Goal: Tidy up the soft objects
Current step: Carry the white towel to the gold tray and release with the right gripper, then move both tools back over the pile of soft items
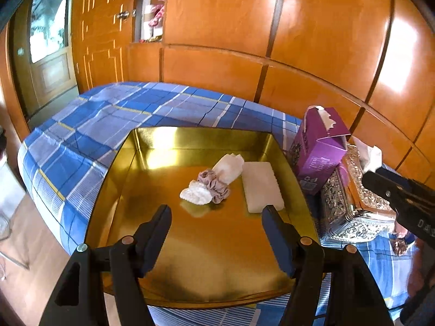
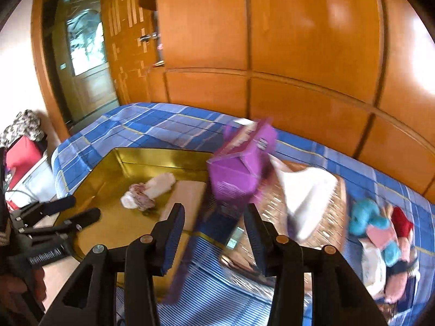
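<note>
A gold tray (image 1: 190, 258) lies on the bed and holds a white scrunchie (image 1: 196, 196), a mauve scrunchie (image 1: 214, 186), a pale soft roll (image 1: 229, 169) and a white flat pad (image 1: 261, 186). My left gripper (image 1: 217, 213) is open and empty, hovering over the tray's near half. My right gripper (image 2: 214, 212) is open and empty, above the bed in front of a purple carton (image 2: 239, 168). The tray (image 2: 114, 220) and its soft items (image 2: 148, 190) show at left in the right wrist view. A pile of soft items (image 2: 380, 233), blue, pink, red and white, lies at right.
The purple carton (image 1: 318, 146) stands right of the tray. An ornate silver tissue box (image 1: 350, 206) with a white tissue (image 2: 307, 195) sits beside it. The bed has a blue checked sheet (image 1: 89, 133). An orange wooden wardrobe (image 1: 272, 40) stands behind. A door (image 1: 49, 46) is at far left.
</note>
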The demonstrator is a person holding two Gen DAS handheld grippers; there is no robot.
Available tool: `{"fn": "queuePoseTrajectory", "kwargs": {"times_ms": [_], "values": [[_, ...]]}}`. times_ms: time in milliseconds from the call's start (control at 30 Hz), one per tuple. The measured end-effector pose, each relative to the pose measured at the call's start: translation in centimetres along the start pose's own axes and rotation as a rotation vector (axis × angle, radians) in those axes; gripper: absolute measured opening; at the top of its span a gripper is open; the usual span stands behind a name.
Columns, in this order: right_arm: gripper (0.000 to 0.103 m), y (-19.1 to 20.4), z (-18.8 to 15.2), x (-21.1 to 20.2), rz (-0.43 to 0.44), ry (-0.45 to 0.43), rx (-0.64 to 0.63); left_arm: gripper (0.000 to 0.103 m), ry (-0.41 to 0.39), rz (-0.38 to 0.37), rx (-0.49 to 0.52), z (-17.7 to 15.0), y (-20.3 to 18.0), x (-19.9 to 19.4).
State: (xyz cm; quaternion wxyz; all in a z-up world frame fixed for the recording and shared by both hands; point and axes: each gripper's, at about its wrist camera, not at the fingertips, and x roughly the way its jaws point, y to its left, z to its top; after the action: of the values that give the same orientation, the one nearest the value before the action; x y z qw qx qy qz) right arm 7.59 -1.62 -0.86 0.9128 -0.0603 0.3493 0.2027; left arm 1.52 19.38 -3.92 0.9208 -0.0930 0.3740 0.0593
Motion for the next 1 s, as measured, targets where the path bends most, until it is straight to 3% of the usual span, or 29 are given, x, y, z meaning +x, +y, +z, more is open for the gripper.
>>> {"fn": "queuePoseTrajectory", "kwargs": {"times_ms": [400,767,867,900,1000], "values": [[0.046,-8.0,-4.9,-3.3,-0.131,0.009,0.183,0.07,-0.031,-0.03,0.107,-0.5,-3.4,-1.9],[0.046,-14.1,-9.5,-6.2,-0.261,0.041,0.325,0.07,-0.066,-0.107,0.241,-0.5,-7.7,-3.7],[0.071,-16.1,-11.2,-7.6,-0.33,0.041,0.367,0.07,-0.085,-0.147,0.29,-0.4,-9.4,-4.3],[0.075,-16.4,-11.4,-7.9,-0.348,0.036,0.368,0.07,-0.091,-0.169,0.304,-0.4,-10.0,-4.6],[0.075,-18.4,-13.1,-9.6,-0.418,0.046,0.392,0.07,-0.091,-0.234,0.347,-0.1,-12.2,-5.1]]}}
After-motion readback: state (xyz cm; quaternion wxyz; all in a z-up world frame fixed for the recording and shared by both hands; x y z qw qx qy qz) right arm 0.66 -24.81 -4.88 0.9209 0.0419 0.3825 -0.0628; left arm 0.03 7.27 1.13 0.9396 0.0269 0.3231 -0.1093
